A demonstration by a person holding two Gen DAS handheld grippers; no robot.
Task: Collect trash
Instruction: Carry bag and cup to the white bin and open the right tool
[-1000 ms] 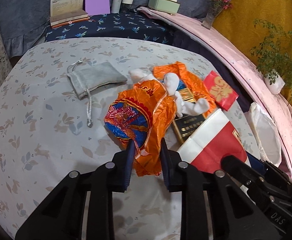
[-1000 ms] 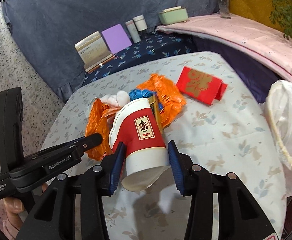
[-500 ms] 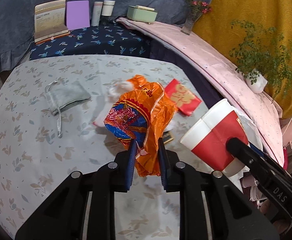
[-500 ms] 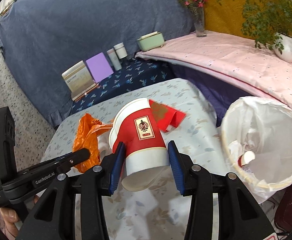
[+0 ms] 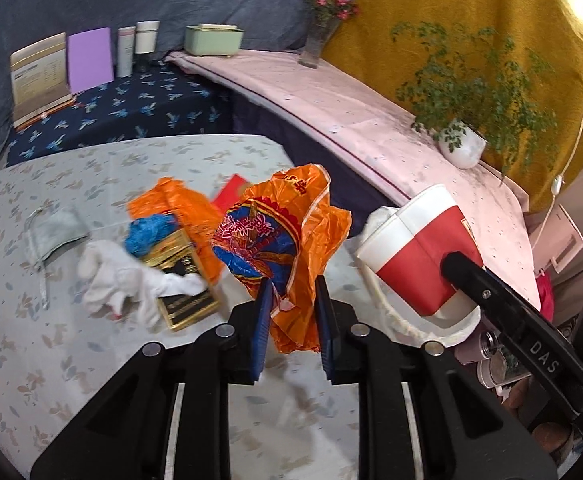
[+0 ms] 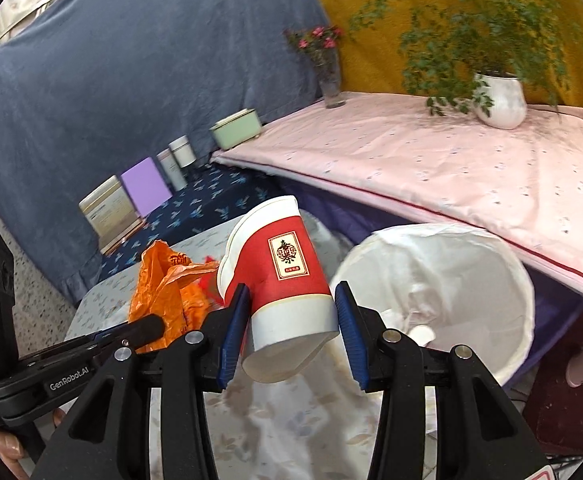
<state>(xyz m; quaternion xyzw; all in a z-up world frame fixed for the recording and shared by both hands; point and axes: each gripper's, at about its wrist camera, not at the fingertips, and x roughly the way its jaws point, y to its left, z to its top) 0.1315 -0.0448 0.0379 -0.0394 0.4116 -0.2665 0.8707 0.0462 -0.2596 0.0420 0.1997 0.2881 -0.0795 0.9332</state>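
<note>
My left gripper [image 5: 291, 312] is shut on a crumpled orange plastic bag [image 5: 287, 240] lifted off the table; the same orange plastic bag [image 6: 167, 292] shows at the left of the right wrist view. A red and white paper cup [image 6: 283, 280] lies tilted between the pads of my right gripper [image 6: 291, 332], which is shut on it. That paper cup [image 5: 419, 256] hangs beside the bag. A white-lined trash bin [image 6: 451, 280] stands open just right of the cup, off the table's edge.
On the floral tablecloth [image 5: 51, 360] lie a grey drawstring pouch [image 5: 51, 236], white tissue [image 5: 123, 280], a dark gold-edged packet [image 5: 183, 300], more orange wrapper [image 5: 179, 204] and a red envelope [image 5: 231, 194]. A pink-covered ledge [image 6: 451, 160] holds a potted plant [image 6: 499, 100] and vase [image 6: 329, 76].
Both grippers have swung to the right and risen, carrying the orange bag and the cup from over the table's litter toward the bin, which has come into view beside the cup.
</note>
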